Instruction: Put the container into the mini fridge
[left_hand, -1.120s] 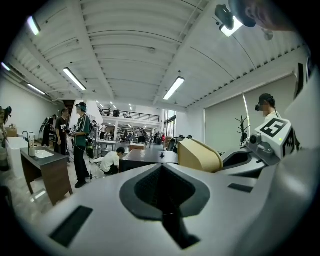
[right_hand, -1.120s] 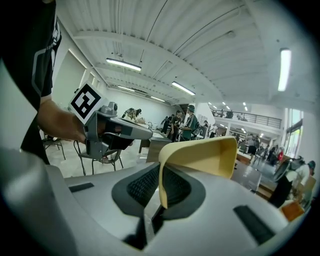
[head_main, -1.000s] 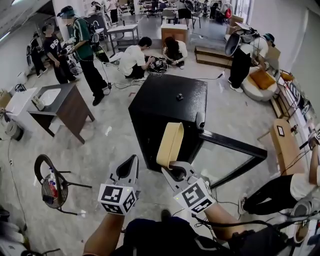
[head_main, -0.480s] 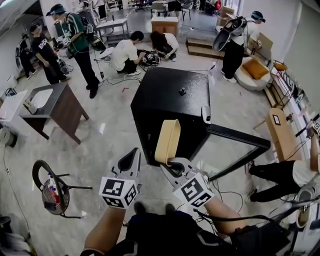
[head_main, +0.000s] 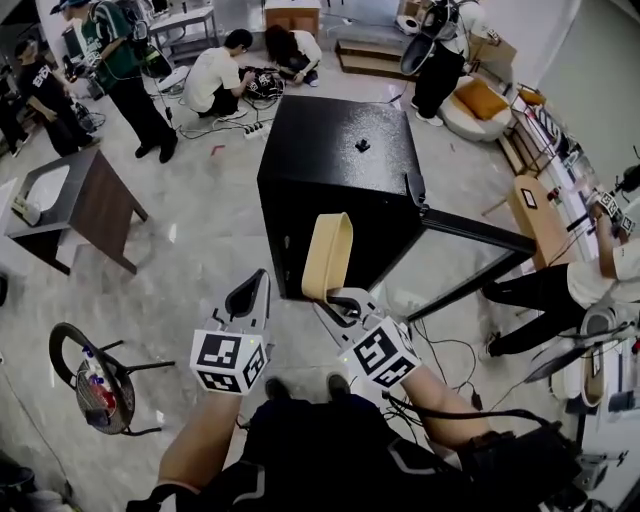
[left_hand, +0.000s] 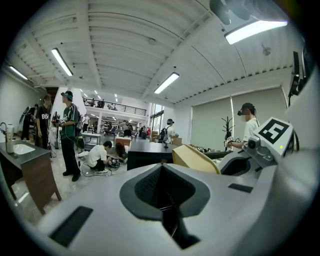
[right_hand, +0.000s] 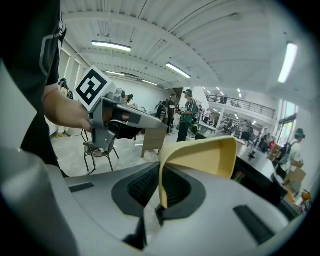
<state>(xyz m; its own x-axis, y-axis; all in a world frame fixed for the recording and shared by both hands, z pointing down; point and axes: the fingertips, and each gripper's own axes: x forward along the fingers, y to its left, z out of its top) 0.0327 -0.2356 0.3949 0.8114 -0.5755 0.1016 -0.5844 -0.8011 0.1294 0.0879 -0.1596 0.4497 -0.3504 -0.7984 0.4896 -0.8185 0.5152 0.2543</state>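
The black mini fridge (head_main: 335, 175) stands on the floor straight ahead, its door (head_main: 470, 262) swung open to the right. My right gripper (head_main: 340, 300) is shut on the rim of a tan, shallow container (head_main: 328, 255), held on edge in front of the fridge's near side. In the right gripper view the container (right_hand: 202, 157) rises from between the pads of my right gripper (right_hand: 160, 192). My left gripper (head_main: 258, 287) hangs beside it to the left, shut and with nothing in it. The left gripper view shows my left gripper (left_hand: 162, 172), the container (left_hand: 195, 159) and the fridge (left_hand: 147, 154) beyond.
A small dark object (head_main: 362, 145) lies on the fridge top. A brown sink table (head_main: 85, 200) and a chair (head_main: 95, 375) stand to the left. Cables (head_main: 445, 350) trail on the floor by the door. A seated person (head_main: 560, 290) is at right; several people stand behind the fridge.
Both grippers have come nearer the fridge and a little lower, with the container still held by the right one. The fridge sits larger and closer in the head view.
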